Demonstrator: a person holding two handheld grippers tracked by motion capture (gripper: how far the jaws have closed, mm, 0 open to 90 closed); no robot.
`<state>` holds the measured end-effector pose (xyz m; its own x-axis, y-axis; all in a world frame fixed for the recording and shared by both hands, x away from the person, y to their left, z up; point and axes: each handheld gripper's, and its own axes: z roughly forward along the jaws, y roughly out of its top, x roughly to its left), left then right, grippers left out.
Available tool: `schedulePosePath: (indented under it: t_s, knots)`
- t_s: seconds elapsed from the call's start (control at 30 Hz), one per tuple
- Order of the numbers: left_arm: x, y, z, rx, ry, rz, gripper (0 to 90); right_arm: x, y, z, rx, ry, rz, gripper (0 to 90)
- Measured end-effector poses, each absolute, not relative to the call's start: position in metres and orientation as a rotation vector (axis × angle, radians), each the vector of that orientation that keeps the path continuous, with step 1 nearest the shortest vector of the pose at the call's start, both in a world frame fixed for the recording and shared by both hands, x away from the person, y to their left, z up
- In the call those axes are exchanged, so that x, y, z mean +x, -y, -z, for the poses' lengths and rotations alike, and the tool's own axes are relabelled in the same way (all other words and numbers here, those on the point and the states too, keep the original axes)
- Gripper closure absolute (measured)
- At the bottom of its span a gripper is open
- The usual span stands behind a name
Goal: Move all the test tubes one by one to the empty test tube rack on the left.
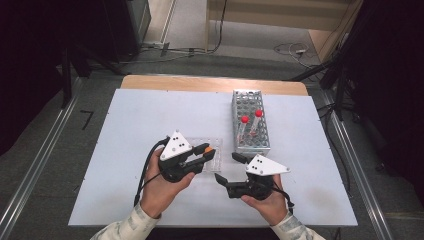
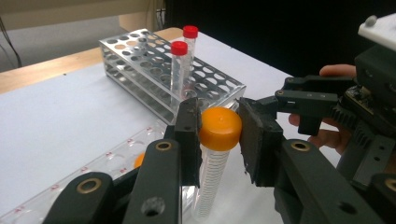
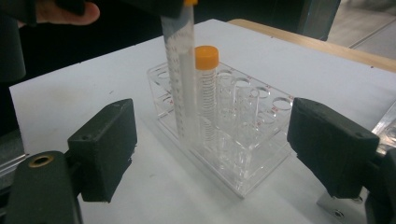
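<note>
Two tongs near table's front edge, right tongs gaping

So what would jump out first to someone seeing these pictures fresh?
Probably the orange-capped tube, gripped at its cap by the left tongs and hanging upright over the clear plastic rack, where a second orange-capped tube stands. Next, the metal rack at the table's far right with two red-capped tubes upright in it. The right tongs stand wide open and empty beside the left ones.
</note>
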<state>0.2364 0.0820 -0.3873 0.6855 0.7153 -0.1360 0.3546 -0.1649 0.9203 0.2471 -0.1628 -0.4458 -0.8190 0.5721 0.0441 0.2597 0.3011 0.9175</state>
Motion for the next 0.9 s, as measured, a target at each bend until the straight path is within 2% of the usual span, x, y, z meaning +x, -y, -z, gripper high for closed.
schedulePosePath:
  t_s: [0.47, 0.9]
  knots:
    - [0.239, -0.106, 0.375, 1.747, -0.897, -0.451, 71.0, 0.251, 0.177, 0.446, 0.812, -2.256, -1.507, 12.6]
    - [0.246, -0.113, 0.379, 1.726, -0.939, -0.523, 70.9, 0.253, 0.177, 0.448, 0.817, -2.261, -1.489, 12.8]
